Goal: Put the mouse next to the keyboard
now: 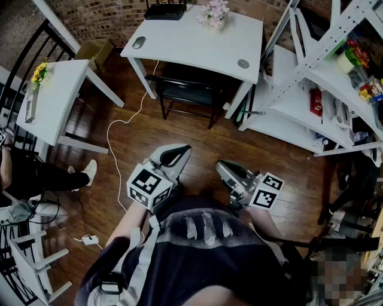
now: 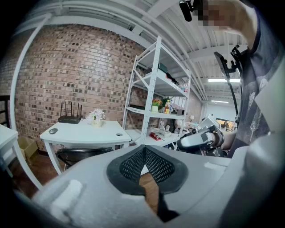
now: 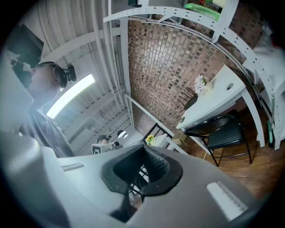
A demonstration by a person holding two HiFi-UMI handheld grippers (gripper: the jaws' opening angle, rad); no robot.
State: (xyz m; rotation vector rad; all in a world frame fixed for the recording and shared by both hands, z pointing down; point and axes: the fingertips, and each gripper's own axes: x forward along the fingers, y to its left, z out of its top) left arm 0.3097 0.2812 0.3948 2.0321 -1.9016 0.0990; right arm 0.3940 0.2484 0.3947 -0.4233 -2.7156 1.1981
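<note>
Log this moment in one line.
stage: approach not begun | left tool: shut, empty | right tool: shut, empty | mouse: on desk, untouched

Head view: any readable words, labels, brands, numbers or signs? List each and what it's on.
None: no legible words, brands or numbers in any view.
On the cubes of the left claw and right claw: black-and-white square markers only, no characters.
Red package on the white shelf: print too small to read.
Router and mouse: no lettering can be made out.
</note>
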